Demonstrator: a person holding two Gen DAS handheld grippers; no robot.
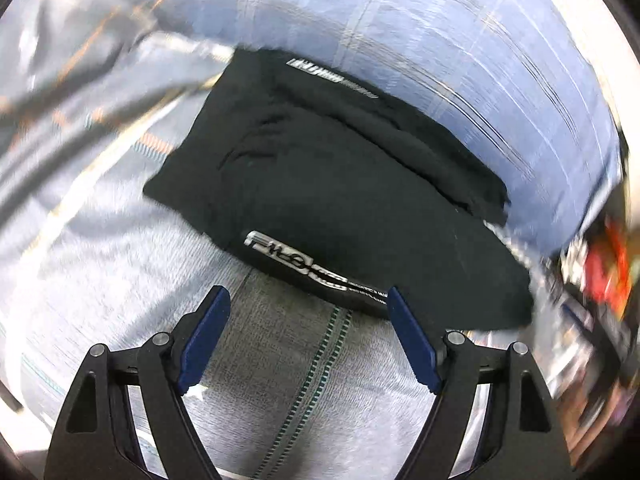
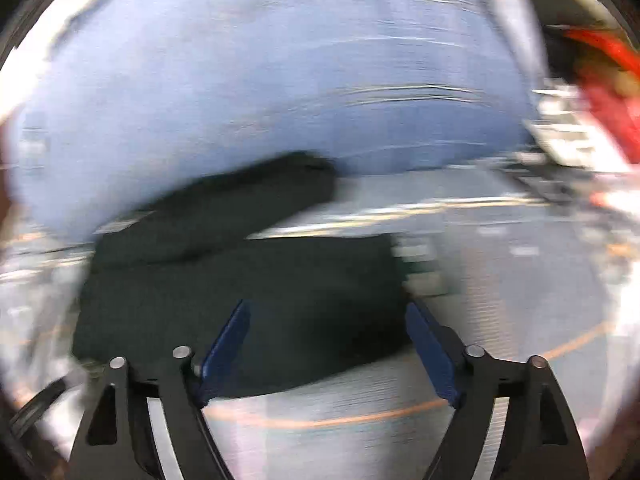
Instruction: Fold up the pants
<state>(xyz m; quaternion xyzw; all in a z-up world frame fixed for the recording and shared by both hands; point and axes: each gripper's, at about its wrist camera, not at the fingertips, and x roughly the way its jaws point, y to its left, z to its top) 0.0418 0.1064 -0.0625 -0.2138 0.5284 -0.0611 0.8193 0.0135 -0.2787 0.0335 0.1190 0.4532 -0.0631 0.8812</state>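
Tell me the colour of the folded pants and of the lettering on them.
The pants are black with white or silver lettering; the left wrist view shows this best.

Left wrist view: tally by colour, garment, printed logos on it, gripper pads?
Black pants, folded: 1
White logos on them: 2, near and far
Blue pads on the left gripper: 2
Total: 5
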